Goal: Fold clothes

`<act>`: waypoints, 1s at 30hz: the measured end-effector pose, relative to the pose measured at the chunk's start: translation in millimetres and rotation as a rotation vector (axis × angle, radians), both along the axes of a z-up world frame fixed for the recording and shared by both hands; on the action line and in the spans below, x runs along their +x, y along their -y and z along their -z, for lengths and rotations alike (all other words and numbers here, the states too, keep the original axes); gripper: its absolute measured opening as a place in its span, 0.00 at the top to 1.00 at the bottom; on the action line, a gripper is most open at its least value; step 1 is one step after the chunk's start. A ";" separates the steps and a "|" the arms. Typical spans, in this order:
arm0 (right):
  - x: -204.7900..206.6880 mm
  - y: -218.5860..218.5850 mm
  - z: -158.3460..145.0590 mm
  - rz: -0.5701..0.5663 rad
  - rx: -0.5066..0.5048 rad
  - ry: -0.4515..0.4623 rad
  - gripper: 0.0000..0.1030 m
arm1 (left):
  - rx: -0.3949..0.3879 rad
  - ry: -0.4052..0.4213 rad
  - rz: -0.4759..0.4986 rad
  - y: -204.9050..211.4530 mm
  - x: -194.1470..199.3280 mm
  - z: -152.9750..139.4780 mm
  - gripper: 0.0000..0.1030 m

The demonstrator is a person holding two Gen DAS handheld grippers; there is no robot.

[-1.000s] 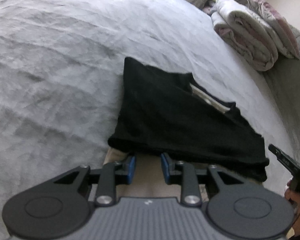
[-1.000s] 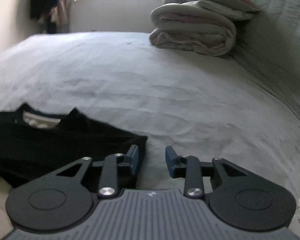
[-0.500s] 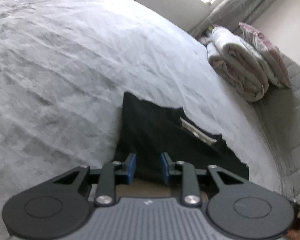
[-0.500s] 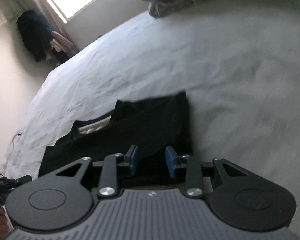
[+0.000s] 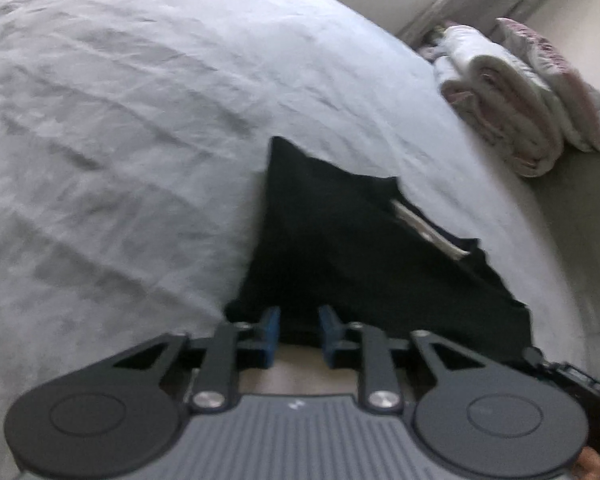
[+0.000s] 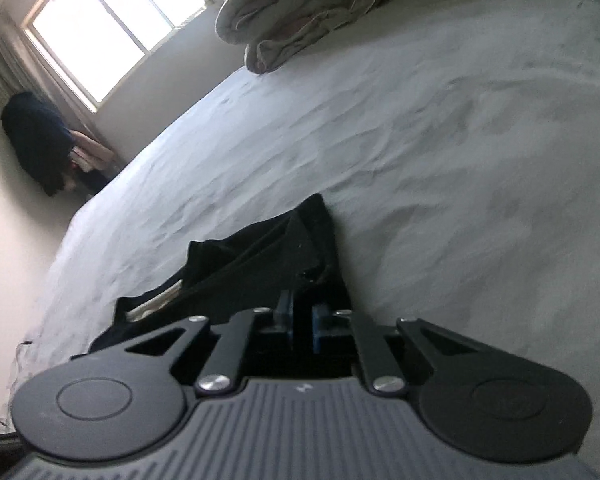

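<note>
Soft grey bed (image 5: 139, 128) holds a black shirt (image 5: 340, 248). Left gripper (image 5: 298, 332) waits wide at its near edge; right gripper (image 6: 301, 322) pinches that edge, maybe to lift it.

The black garment (image 5: 352, 248) is looking like soft matt cloth, and a pale woven strip is showing inside its collar (image 5: 428, 230). The bed (image 5: 139, 120) is wearing a grey cover of matt cloth, a little wrinkled and slightly fuzzy. The folded quilt (image 5: 508, 120) is appearing as thick, soft, pale fabric. The left tongs (image 5: 299, 330) are showing matt black plastic arms, blue pads (image 5: 271, 328) and small shiny metal screws. The right tongs (image 6: 302, 322) are having the same finish, with a ribbed grey body (image 6: 300, 432) behind them. The window (image 6: 111, 28) glass is glowing bright.
</note>
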State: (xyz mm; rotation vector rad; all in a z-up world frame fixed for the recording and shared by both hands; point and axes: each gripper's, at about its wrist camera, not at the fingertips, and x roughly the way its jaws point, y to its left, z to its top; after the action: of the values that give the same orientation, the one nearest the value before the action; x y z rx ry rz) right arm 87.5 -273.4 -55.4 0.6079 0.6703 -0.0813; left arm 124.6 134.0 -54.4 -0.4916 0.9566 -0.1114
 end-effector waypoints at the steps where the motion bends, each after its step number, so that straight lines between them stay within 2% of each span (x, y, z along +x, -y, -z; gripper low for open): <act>1: -1.1 -2.1 -2.5 0.002 -0.025 -0.009 0.91 | 0.002 -0.002 -0.001 -0.2 0.0 -0.2 0.86; 5: -3.0 -15.3 -5.0 -0.034 -0.161 -0.035 0.88 | 0.018 -0.002 0.005 1.7 -1.2 -3.3 0.85; 6: -4.0 -18.2 -6.0 -0.043 -0.194 -0.029 0.84 | 0.023 0.010 0.006 2.5 -3.0 -6.2 0.84; 8: -8.8 -26.7 -13.7 -0.047 -0.270 -0.002 0.64 | 0.033 0.041 0.009 4.0 -7.5 -13.3 0.79; 9: -11.9 -31.4 -18.0 -0.048 -0.314 0.024 0.58 | 0.038 0.056 0.011 4.8 -9.8 -16.9 0.77; 12: -17.4 -45.8 -26.5 -0.069 -0.437 0.106 0.57 | 0.083 0.123 0.007 8.7 -14.2 -25.0 0.76; 14: -17.6 -54.9 -26.2 -0.124 -0.484 0.150 0.56 | 0.103 0.150 0.018 12.3 -14.2 -26.0 0.76; 17: -9.8 -65.0 -13.7 -0.229 -0.527 0.167 0.54 | 0.089 0.130 0.036 15.3 -12.4 -20.7 0.74; 21: -1.8 -62.4 6.3 -0.289 -0.565 0.090 0.54 | 0.073 0.101 0.045 16.2 -13.5 -16.1 0.72; 25: -1.5 -50.5 7.4 -0.309 -0.578 0.077 0.53 | 0.058 0.071 0.054 17.1 -14.6 -11.6 0.70; 26: -2.7 -49.5 4.0 -0.301 -0.581 0.078 0.49 | 0.054 0.064 0.056 17.3 -14.9 -10.5 0.68; 30: -17.2 -51.5 -11.1 -0.310 -0.535 0.081 0.45 | 0.044 0.044 0.066 15.5 -21.5 -9.5 0.56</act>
State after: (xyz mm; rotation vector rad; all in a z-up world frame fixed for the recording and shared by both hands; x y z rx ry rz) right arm 70.3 -221.9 -44.2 -0.0098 0.6233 0.0531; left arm 103.1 118.5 -44.8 -0.4157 0.9309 -0.1594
